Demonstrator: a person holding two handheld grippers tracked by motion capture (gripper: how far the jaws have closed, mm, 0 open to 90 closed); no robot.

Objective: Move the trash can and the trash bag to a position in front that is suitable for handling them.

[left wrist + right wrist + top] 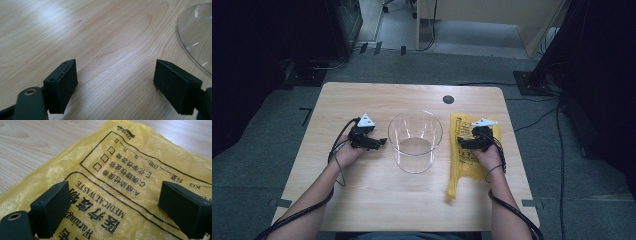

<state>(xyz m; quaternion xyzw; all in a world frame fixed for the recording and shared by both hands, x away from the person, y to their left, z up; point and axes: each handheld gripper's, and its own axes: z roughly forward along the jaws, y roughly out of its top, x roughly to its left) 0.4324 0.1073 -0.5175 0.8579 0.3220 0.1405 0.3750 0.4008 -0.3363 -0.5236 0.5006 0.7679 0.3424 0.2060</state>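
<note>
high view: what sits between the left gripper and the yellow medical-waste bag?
The clear glass bowl stands between the left gripper and the yellow printed plastic bag, on the wooden table, as the high view shows.

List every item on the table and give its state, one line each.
Clear bin: upright, open-topped, empty.
Yellow medical waste bag: flat on the table, unopened, printed side up.
Left gripper: open above bare wood.
Right gripper: open above the bag.
</note>
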